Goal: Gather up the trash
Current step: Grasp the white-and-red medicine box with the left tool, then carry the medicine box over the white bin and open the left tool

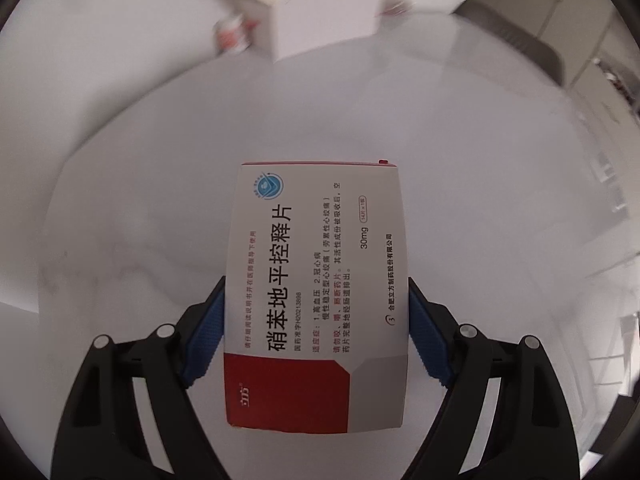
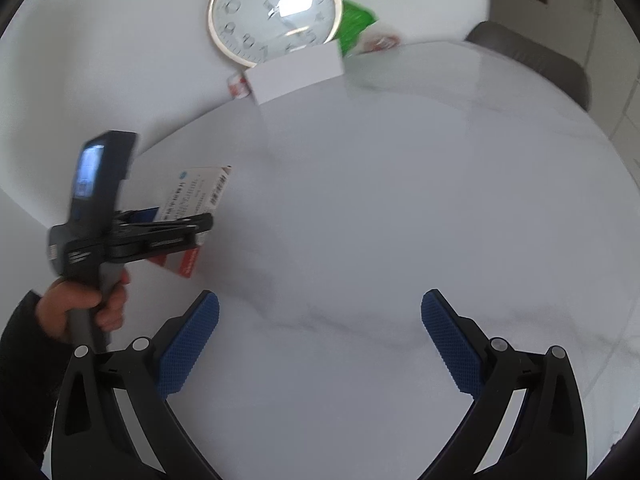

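The medicine box (image 1: 316, 300) sits clamped between the blue pads (image 1: 204, 340) of the left gripper (image 1: 316, 332), held above the white marble table (image 1: 480, 220). Its printed face is turned to the left wrist camera, red corner nearest the lens; the box's underside and far end are hidden. In the right wrist view the same box (image 2: 192, 196) appears edge-on and blurred, its lettering illegible, partly covered by the left gripper's (image 2: 200, 224) black fingers.

The person's left hand (image 2: 84, 308) wraps the gripper handle from below, with a dark sleeve cut off at the frame edge. The device is held roughly level over the table's left side.

The right gripper (image 2: 320, 340) hovers over bare tabletop with its fingers spread wide, nothing between them.

Farther back, a white box (image 2: 296, 72) stands on the table in front of a wall clock (image 2: 276, 12). A green packet (image 2: 354, 24) beside the clock is smeared by motion blur. A small red-and-white item (image 2: 237, 85) left of the white box is too blurred to identify. A dark chair back (image 2: 532, 64) shows beyond the table's far right edge.
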Demonstrator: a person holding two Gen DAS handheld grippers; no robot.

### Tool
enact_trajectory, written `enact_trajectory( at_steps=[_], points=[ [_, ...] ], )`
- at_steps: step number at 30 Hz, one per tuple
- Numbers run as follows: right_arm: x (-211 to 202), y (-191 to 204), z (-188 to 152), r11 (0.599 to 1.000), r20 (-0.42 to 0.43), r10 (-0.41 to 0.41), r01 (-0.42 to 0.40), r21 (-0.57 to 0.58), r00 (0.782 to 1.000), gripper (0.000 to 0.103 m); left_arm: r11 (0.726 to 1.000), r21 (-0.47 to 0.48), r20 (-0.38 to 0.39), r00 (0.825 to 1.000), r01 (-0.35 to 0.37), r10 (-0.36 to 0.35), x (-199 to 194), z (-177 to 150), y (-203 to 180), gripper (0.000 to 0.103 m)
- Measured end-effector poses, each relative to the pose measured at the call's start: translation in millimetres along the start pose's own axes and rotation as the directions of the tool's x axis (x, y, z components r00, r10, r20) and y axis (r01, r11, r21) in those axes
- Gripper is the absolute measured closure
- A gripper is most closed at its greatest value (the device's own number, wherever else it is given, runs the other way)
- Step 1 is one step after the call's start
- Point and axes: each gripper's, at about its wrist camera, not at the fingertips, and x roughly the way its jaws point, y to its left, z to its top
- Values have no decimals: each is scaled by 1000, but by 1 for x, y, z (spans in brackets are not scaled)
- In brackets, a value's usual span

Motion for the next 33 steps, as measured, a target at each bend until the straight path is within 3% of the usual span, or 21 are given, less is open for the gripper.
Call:
enact_trajectory(
  at_steps=[5, 9, 14, 18, 23, 25, 29, 31, 33],
  points=[
    [-65, -53, -46, 992, 60, -77, 71, 100, 995, 3, 993, 84, 72, 993, 85, -91, -70, -29, -92, 24],
    [-116, -102, -96, 971, 67, -174, 159, 179, 983, 3, 968, 182, 83, 978, 175, -192, -108, -62, -175, 24],
    [-183, -181, -177, 911, 55, -291, 259, 322, 955, 3, 903, 340, 58, 953, 263, -299, -142, -108, -291, 24],
    [-229, -240, -237, 869, 56, -336, 286, 405, 940, 3, 855, 432, 42, 941, 286, -336, -162, -152, -382, 24],
    [-294, -310, -313, 839, 103, -417, 339, 427, 903, 3, 799, 517, 1, 933, 307, -359, -178, -210, -501, 24],
    [-317, -336, -342, 820, 98, -446, 363, 443, 890, 3, 769, 548, -42, 929, 329, -367, -180, -233, -548, 24],
    [-362, -392, -403, 725, 32, -539, 444, 526, 842, 3, 646, 638, -189, 899, 418, -394, -173, -287, -653, 24],
    [-377, -411, -427, 676, 11, -557, 445, 587, 831, 2, 598, 677, -230, 895, 430, -383, -161, -308, -691, 24],
    [-390, -424, -452, 619, -2, -566, 426, 660, 824, 2, 547, 722, -275, 901, 424, -336, -139, -336, -736, 24]
  ],
)
